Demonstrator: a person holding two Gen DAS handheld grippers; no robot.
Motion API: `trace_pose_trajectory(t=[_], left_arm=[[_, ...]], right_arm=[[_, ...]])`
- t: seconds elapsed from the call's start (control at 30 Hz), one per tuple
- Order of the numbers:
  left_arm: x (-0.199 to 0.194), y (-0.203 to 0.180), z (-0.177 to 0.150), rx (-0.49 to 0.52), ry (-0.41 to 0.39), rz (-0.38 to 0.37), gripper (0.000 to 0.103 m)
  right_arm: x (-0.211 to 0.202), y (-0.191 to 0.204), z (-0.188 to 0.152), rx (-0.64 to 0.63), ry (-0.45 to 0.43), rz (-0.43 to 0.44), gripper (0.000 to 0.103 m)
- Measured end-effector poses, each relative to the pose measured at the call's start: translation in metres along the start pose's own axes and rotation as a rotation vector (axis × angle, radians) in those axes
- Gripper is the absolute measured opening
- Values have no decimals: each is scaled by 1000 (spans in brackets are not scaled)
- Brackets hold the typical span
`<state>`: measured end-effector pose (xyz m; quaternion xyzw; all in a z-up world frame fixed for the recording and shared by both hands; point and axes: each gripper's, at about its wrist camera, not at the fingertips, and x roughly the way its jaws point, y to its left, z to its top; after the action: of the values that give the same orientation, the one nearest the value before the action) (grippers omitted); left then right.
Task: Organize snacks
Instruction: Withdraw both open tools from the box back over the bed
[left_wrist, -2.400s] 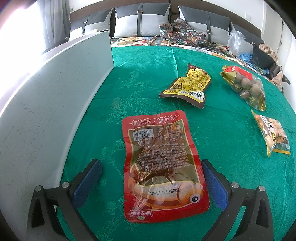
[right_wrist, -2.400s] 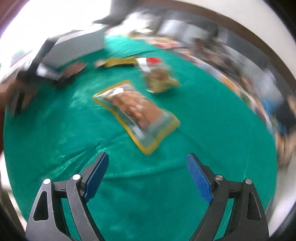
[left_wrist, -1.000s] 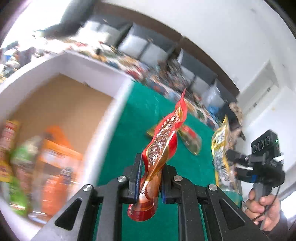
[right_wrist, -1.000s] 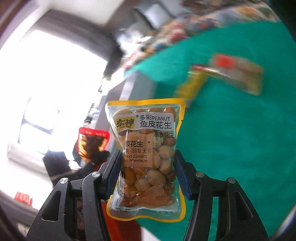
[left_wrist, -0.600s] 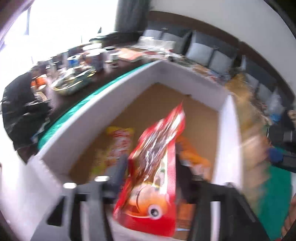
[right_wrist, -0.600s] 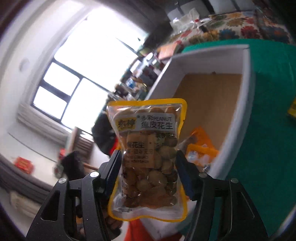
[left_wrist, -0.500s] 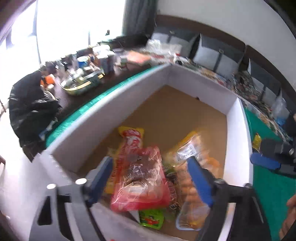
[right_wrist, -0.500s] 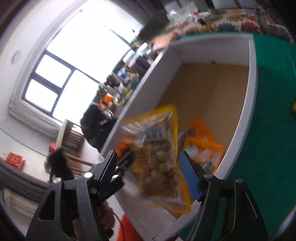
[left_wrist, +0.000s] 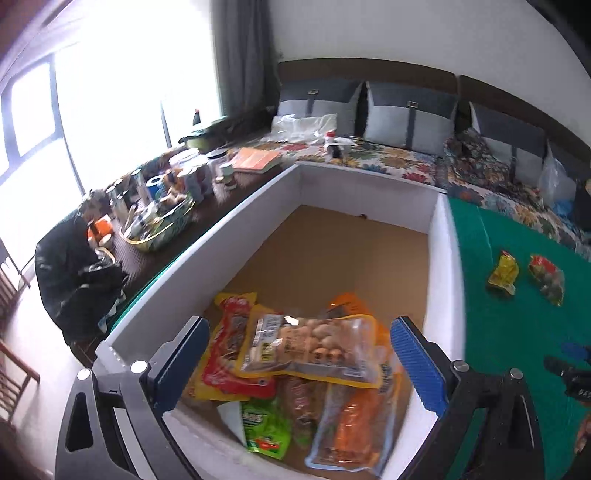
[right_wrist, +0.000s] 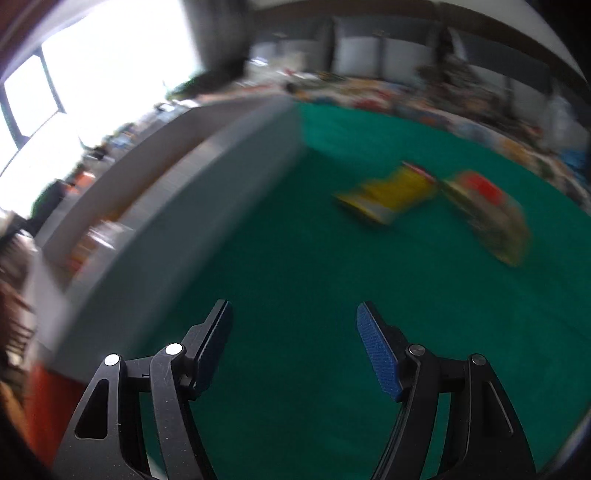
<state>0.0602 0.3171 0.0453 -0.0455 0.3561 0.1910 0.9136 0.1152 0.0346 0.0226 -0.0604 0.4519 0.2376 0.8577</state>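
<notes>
My left gripper (left_wrist: 300, 325) hangs over the near end of the white box (left_wrist: 443, 258), its jaws opening with nothing gripped. Below it in the box the yellow-edged peanut pack (left_wrist: 314, 343) lies on top of the red pack (left_wrist: 229, 354), beside an orange pack (left_wrist: 351, 428) and a green one (left_wrist: 264, 424). My right gripper (right_wrist: 294, 307) is open and holds nothing, over the green cloth (right_wrist: 295, 258) to the right of the box wall (right_wrist: 192, 206). A yellow pack (right_wrist: 391, 194) and a red-topped bag (right_wrist: 487, 218) lie blurred on the cloth beyond it.
The far half of the box shows bare brown floor (left_wrist: 332, 251). A dark side table (left_wrist: 173, 184) crowded with cans and jars runs along the box's left. A black bag (left_wrist: 74, 273) sits at its near end. A sofa with grey cushions (left_wrist: 388, 110) stands behind.
Both grippers opened and their packs dropped into the box, the peanut pack landing on the red one. The right gripper swung away from the box to over the green cloth.
</notes>
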Motion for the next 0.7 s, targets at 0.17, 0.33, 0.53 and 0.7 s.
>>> trace_pose_trajectory(t=[0.17, 0.33, 0.53, 0.7], left_arm=[[-13, -34, 4, 48, -14, -28, 98], [-28, -71, 10, 104, -42, -54, 98], [-42, -108, 16, 167, -72, -71, 98], [-57, -138, 20, 219, -110, -71, 98]], right_arm=[[-8, -72, -47, 67, 30, -150, 73], [-22, -124, -74, 142, 27, -243, 73], [-32, -171, -96, 220, 36, -313, 73], [-35, -191, -102, 246, 19, -350, 73]])
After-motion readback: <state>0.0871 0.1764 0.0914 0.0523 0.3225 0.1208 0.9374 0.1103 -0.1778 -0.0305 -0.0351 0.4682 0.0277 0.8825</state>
